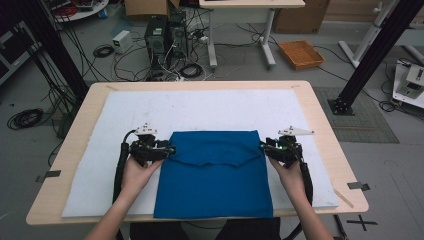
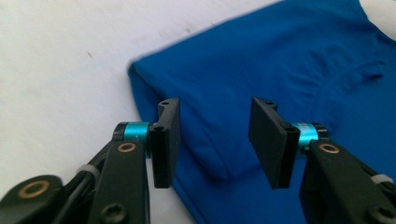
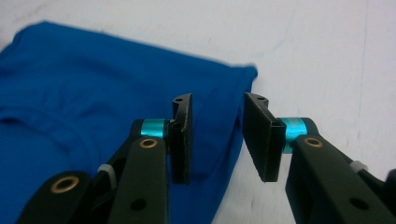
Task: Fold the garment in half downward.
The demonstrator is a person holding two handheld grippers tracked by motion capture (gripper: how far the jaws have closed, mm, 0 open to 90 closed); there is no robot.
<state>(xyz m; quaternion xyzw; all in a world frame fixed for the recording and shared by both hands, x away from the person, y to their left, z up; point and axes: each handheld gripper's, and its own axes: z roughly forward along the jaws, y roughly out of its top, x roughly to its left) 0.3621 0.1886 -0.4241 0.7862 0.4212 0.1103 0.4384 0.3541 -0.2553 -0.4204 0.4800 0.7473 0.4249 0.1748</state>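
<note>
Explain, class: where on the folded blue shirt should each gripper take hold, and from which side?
Probably the two side edges of the blue shirt, near the far corners. It lies flat on the white mat, so the open left gripper and right gripper can each slide over an edge from outside.

- The right gripper holds its two black jaws apart, with nothing between them.
- A blue garment lies on the white table cover.
- The garment's edge runs under the gap.
</note>
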